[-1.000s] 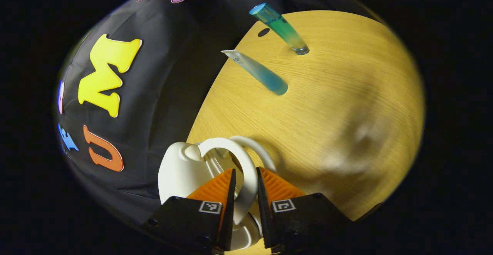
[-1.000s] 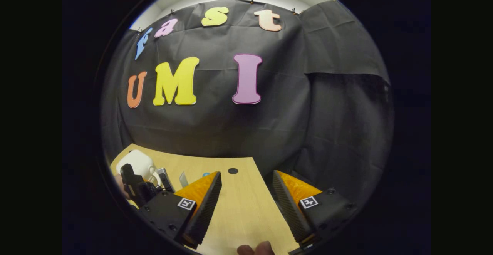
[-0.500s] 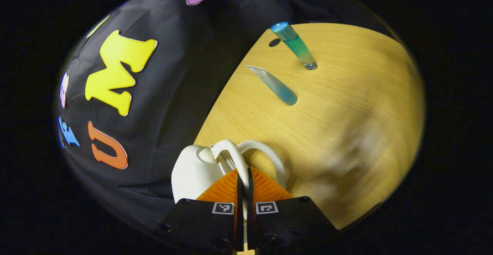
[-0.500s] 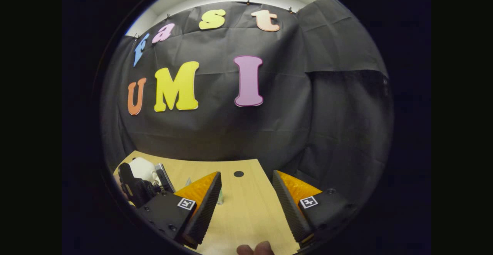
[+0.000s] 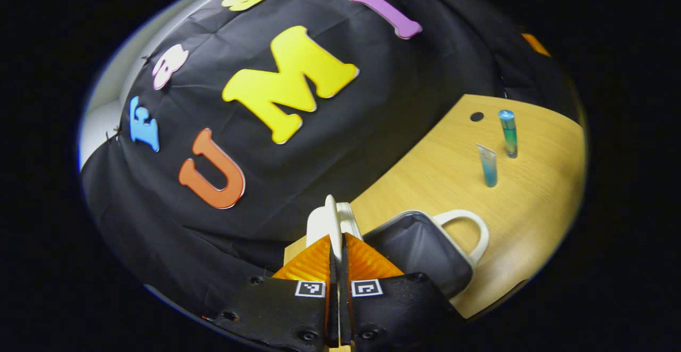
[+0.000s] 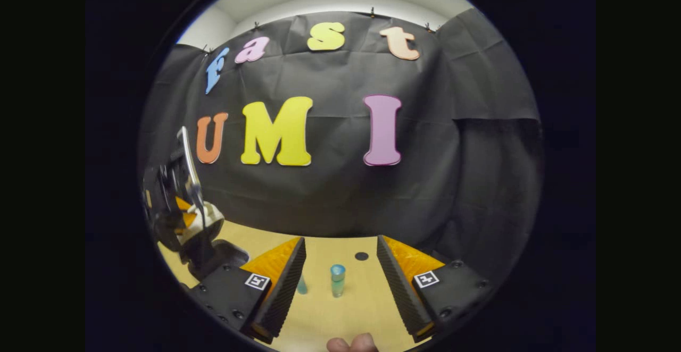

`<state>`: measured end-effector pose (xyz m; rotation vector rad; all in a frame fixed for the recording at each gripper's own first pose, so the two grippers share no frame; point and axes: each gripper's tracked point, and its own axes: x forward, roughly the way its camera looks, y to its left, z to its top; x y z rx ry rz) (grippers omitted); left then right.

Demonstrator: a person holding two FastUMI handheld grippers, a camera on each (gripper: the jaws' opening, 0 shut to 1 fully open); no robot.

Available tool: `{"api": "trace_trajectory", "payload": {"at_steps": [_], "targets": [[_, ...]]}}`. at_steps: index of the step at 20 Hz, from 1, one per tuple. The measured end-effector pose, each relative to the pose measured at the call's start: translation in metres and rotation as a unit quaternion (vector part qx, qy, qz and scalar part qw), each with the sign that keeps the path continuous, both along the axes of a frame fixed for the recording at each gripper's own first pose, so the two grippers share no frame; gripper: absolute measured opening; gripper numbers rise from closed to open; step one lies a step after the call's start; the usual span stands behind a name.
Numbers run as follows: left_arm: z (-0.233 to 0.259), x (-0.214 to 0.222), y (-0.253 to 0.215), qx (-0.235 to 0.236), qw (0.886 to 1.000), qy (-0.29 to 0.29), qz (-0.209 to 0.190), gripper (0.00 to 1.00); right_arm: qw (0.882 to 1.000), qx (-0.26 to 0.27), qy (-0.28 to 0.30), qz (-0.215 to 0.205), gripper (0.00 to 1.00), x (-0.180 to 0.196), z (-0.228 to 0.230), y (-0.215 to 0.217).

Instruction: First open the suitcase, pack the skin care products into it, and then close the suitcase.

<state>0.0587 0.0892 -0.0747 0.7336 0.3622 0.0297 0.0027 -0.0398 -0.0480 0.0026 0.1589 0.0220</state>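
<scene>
1. Two grippers in play: left gripper (image 5: 336,256) pressed together on the thin white handle (image 5: 331,224) of the suitcase's raised half, both fingers pinching it edge-on; right gripper (image 6: 340,267) spread wide, holding nothing
2. Suitcase (image 5: 420,251) is small and white, sits near-left on the table (image 5: 532,219), just right of the left gripper; dark lining of the lower half faces up, its own loop handle (image 5: 471,229) points toward the products. Lid (image 6: 186,166) stands roughly upright at far left in the right gripper view, with the left gripper beside it
3. Step judged: opening nearly done, lid lifted clear; packing not started, both products out on the table
4. Products: blue tube (image 5: 487,166) and teal bottle (image 5: 508,133), both upright, near each other, well apart from the suitcase, farther out and to the right of it. A dark round hole (image 5: 476,116) in the table lies beyond them
5. Key relation: in the right gripper view the bottle (image 6: 337,280) stands straight ahead between the open fingers, long axis vertical; tube (image 6: 301,284) just left of it, partly hidden by the left finger. Right gripper is clearly nearer to both, left is busy with the lid
6. Likely next: right goes forward and closes on the bottle from the side, carries it left to the open half. Risk: tall thin bottle tips if nudged; lid may drop if left lets go
</scene>
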Motion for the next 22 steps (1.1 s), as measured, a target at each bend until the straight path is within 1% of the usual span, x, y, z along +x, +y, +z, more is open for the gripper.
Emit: {"api": "trace_trajectory", "payload": {"at_steps": [3, 4, 6, 7, 9, 10, 12, 13, 14, 15, 16, 19, 21, 22], "targets": [[0.021, 0.004, 0.077, -0.048, 0.998, -0.031, 0.033, 0.04, 1.0, -0.007, -0.001, 0.015, 0.79, -0.003, 0.006, 0.023], [0.023, 0.008, 0.102, -0.066, 0.996, -0.034, 0.043, 0.04, 1.0, -0.009, -0.001, 0.019, 0.79, -0.004, 0.009, 0.03], [0.022, 0.009, 0.152, -0.085, 0.994, -0.04, 0.051, 0.04, 1.0, -0.016, 0.001, 0.025, 0.79, -0.007, 0.01, 0.043], [0.018, 0.009, 0.177, -0.103, 0.992, -0.045, 0.063, 0.04, 0.999, -0.02, 0.004, 0.031, 0.77, -0.008, 0.008, 0.051], [-0.002, 0.005, 0.223, -0.15, 0.983, -0.046, 0.096, 0.04, 0.999, -0.026, 0.008, 0.037, 0.77, -0.011, 0.008, 0.065], [-0.017, 0.002, 0.247, -0.172, 0.978, -0.045, 0.113, 0.04, 0.999, -0.029, 0.008, 0.039, 0.8, -0.013, 0.01, 0.071], [-0.052, -0.001, 0.279, -0.208, 0.968, -0.035, 0.138, 0.04, 0.998, -0.039, 0.009, 0.042, 0.8, -0.015, 0.01, 0.081], [-0.071, 0.0, 0.296, -0.226, 0.962, -0.026, 0.151, 0.04, 0.998, -0.044, 0.011, 0.044, 0.77, -0.016, 0.009, 0.085], [-0.091, 0.0, 0.31, -0.24, 0.957, -0.015, 0.163, 0.04, 0.998, -0.05, 0.014, 0.044, 0.8, -0.018, 0.007, 0.089], [-0.11, 0.001, 0.32, -0.255, 0.952, -0.006, 0.17, 0.04, 0.997, -0.057, 0.018, 0.044, 0.8, -0.019, 0.003, 0.092], [-0.131, 0.004, 0.328, -0.275, 0.945, 0.006, 0.179, 0.04, 0.997, -0.063, 0.024, 0.044, 0.8, -0.021, 0.001, 0.095], [-0.183, 0.014, 0.336, -0.323, 0.925, 0.042, 0.196, 0.05, 0.995, -0.082, 0.037, 0.042, 0.8, -0.026, -0.008, 0.099], [-0.209, 0.016, 0.336, -0.366, 0.905, 0.06, 0.207, 0.06, 0.994, -0.089, 0.045, 0.034, 0.8, -0.028, -0.012, 0.098], [-0.215, 0.02, 0.337, -0.376, 0.901, 0.058, 0.209, 0.07, 0.994, -0.089, 0.048, 0.029, 0.8, -0.029, -0.013, 0.097]]}}
